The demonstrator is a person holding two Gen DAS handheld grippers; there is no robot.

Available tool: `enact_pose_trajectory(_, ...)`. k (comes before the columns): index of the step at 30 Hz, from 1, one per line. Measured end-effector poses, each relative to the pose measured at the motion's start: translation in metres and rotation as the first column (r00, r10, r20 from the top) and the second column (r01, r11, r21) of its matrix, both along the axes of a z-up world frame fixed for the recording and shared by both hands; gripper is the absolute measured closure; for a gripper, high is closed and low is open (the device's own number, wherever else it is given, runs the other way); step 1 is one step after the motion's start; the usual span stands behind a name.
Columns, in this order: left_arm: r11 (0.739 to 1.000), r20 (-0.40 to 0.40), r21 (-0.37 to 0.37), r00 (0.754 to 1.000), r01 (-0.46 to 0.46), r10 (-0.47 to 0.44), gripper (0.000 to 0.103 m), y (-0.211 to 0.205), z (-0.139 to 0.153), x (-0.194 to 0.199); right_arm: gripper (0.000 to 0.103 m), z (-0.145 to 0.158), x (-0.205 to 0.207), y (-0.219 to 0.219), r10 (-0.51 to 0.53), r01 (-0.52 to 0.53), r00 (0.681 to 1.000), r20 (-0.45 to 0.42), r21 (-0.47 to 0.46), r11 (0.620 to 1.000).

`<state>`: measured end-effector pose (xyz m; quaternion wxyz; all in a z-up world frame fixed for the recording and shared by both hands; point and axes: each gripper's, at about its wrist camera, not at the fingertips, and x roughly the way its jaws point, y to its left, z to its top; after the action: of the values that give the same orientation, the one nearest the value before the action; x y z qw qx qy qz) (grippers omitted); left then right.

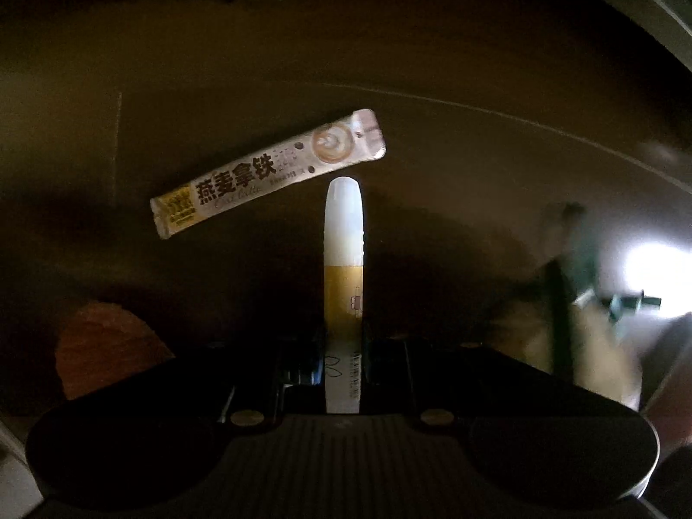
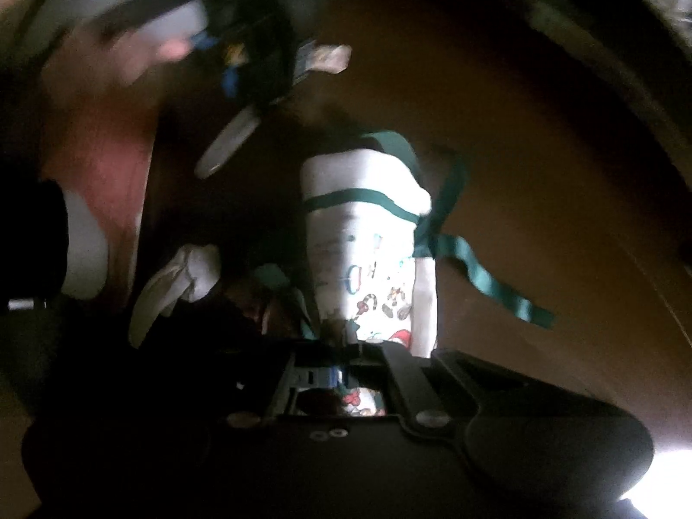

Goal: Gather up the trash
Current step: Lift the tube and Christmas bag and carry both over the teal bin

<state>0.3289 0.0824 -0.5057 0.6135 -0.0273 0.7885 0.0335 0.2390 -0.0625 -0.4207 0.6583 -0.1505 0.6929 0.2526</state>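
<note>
Left wrist: left gripper (image 1: 344, 337) clamps stick sachet (image 1: 344, 259); latte sachet (image 1: 268, 173) lies ahead-left, crosswise. Right gripper (image 2: 359, 346) grips bag (image 2: 367, 238).

The stick sachet (image 1: 268, 173) is pale beige with black lettering. The held packet (image 1: 343, 259) is white above gold. The bag (image 2: 372, 251) is white, green-ribboned, cartoon-printed.

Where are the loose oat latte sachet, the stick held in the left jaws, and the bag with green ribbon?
oat latte sachet (image 1: 268, 173): left wrist view, middle of its printed face.
held stick (image 1: 344, 251): left wrist view, mid-length, where white meets tan.
ribbon bag (image 2: 367, 242): right wrist view, white front panel below the green band.
</note>
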Motion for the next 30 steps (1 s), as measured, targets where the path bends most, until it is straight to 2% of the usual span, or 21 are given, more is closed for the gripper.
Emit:
enact_pose_trajectory(3, 0.998, 0.028, 0.006, 0.997, 0.067, -0.068, 0.086, -0.007, 0.029, -0.004, 0.102, 0.029, 0.006, -0.014, -0.039, 0.038, 0.999, 0.036, 0.019, 0.999)
enact_pose_trajectory(8, 0.993, 0.100, 0.005, 0.988, 0.117, -0.117, 0.086, 0.000, 0.091, 0.004, 0.102, 0.088, 0.007, -0.037, -0.105, 0.098, 0.988, 0.110, 0.072, 0.993)
enact_pose_trajectory(16, 0.994, 0.229, -0.030, 0.969, 0.104, -0.094, 0.086, -0.003, 0.199, -0.012, 0.102, 0.190, 0.000, -0.066, -0.241, 0.200, 0.949, 0.205, 0.200, 0.959)
enact_pose_trajectory(20, 0.995, 0.303, -0.052, 0.951, 0.084, -0.064, 0.086, -0.007, 0.255, -0.030, 0.102, 0.244, -0.018, -0.070, -0.245, 0.175, 0.930, 0.275, 0.257, 0.951)
enact_pose_trajectory(25, 0.995, 0.396, -0.082, 0.918, 0.053, -0.016, 0.086, -0.016, 0.325, -0.060, 0.102, 0.297, -0.040, -0.073, -0.248, 0.143, 0.902, 0.353, 0.297, 0.944)
enact_pose_trajectory(30, 0.995, 0.495, -0.085, 0.869, 0.047, 0.001, 0.086, -0.022, 0.382, -0.084, 0.102, 0.347, -0.051, -0.078, -0.260, 0.110, 0.859, 0.441, 0.337, 0.935)
